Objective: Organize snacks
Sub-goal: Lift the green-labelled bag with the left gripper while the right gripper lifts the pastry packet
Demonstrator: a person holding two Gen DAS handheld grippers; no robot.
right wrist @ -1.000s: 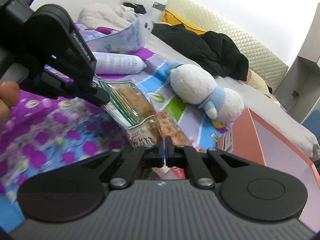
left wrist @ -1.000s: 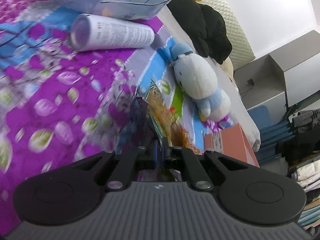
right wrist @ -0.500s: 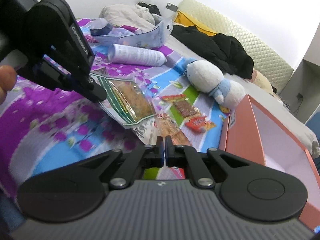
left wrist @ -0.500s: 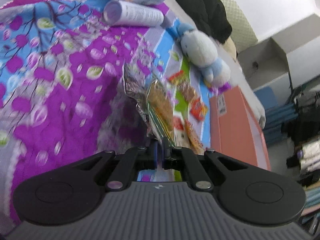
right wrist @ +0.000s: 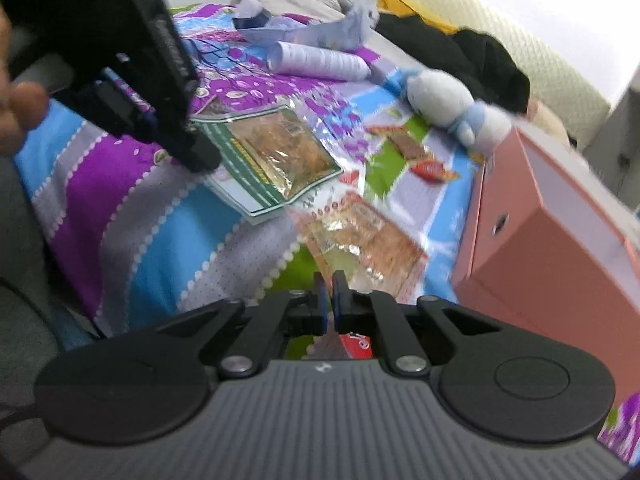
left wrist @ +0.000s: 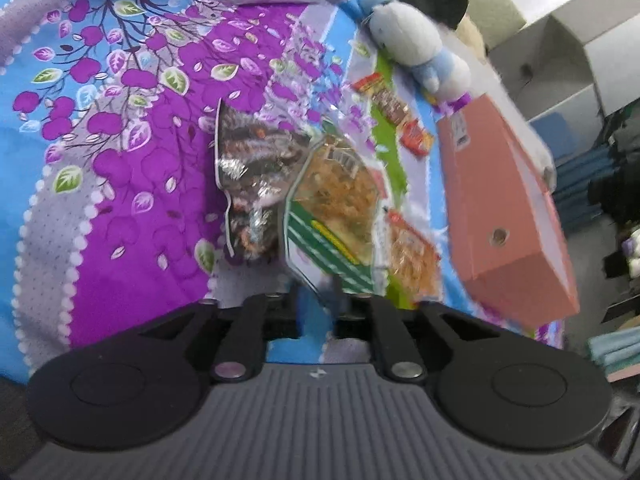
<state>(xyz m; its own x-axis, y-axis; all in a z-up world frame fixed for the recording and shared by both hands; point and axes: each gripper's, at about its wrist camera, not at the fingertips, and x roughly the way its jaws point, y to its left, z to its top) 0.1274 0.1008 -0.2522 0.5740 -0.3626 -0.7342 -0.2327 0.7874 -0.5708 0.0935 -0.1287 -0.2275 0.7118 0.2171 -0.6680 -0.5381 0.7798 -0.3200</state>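
Observation:
My left gripper (left wrist: 318, 300) has its jaws parted, with the edge of a green-and-white snack bag (left wrist: 332, 216) between them; the bag rests on the bedspread. The bag also shows in the right wrist view (right wrist: 272, 160), beside the left gripper (right wrist: 200, 160). A dark foil bag (left wrist: 252, 176) lies left of it. An orange snack bag (right wrist: 360, 240) lies in front of my right gripper (right wrist: 328, 292), whose jaws are nearly closed; whether they pinch it is unclear. A pink box (right wrist: 552, 232) stands open at the right, and it shows in the left wrist view (left wrist: 508, 208).
Small red snack packets (right wrist: 432, 168) lie near a white and blue plush toy (right wrist: 452, 100). A white tube (right wrist: 316, 60) and a crumpled bag (right wrist: 312, 32) lie farther back. Dark clothes (right wrist: 472, 60) lie by the headboard. The bed's edge is near me.
The left gripper's jaws have parted, and the green-and-white bag has come down from the air onto the bedspread. Both grippers have pulled back, so more of the bed and the box shows.

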